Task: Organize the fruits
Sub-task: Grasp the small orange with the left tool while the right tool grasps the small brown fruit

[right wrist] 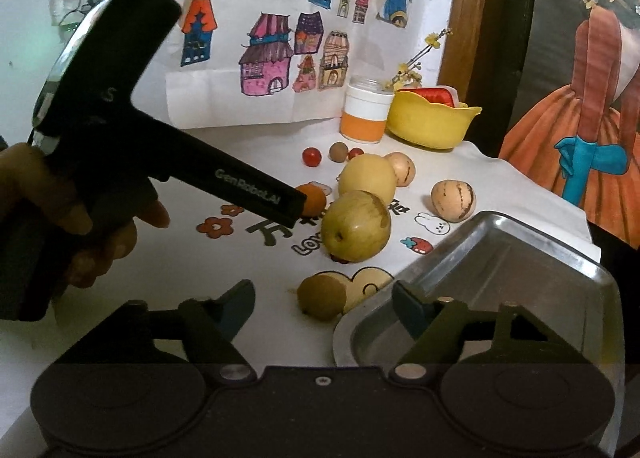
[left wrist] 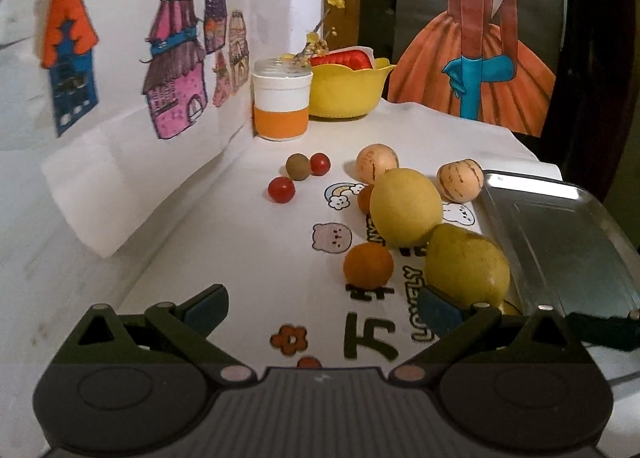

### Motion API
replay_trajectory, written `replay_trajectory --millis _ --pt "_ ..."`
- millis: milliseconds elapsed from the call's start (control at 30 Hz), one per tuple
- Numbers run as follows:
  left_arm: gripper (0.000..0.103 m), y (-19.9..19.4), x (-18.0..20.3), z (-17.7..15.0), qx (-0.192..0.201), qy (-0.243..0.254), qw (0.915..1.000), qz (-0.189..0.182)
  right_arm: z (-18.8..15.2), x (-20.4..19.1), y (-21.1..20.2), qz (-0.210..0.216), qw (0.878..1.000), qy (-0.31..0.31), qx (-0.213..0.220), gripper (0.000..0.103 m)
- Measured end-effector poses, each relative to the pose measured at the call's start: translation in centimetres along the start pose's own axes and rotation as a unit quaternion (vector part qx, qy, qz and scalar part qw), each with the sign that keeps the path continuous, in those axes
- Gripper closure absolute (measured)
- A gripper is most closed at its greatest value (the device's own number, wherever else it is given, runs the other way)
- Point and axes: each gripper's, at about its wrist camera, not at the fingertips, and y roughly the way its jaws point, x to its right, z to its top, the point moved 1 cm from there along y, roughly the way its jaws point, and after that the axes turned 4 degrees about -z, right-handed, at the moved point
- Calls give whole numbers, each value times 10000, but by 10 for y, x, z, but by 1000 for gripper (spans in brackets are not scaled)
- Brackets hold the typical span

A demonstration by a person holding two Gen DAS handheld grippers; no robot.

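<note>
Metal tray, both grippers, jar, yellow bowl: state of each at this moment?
Metal tray: empty, no fruit in it.
Left gripper: open, holding nothing.
Right gripper: open, holding nothing.
Jar: upright, lid off, flower sprig inside.
Yellow bowl: upright, holds a red item.

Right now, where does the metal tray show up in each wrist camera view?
Left wrist view: the metal tray sits at the right edge, beside the yellow pears.
Right wrist view: the tray is lower right, just ahead of the right hand-held gripper.
Shared landmark: the yellow bowl at the back.
</note>
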Motion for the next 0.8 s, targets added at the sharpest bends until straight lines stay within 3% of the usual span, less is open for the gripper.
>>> replay_trajectory --millis 167,467,600,667,733,800 --pt "9 15 1 7 -87 142 9998 -78 2 0 10 125 9998 114 -113 49" --pt "28 30 4 12 -152 224 9991 -312 3 -2 16 181 9997 72 -170 61" --pt "45 34 6 14 -205 237 9987 -402 3 -6 18 135 9997 -19 -227 71" --pt "51 36 6 14 -230 210 9985 -443 3 -4 18 139 9996 27 -230 71" --pt "65 36 6 15 -197 195 9984 -501 2 -3 17 147 9996 67 -215 71" --pt "68 35 5 15 -190 170 9982 -552 2 -4 16 148 9997 65 -199 71"
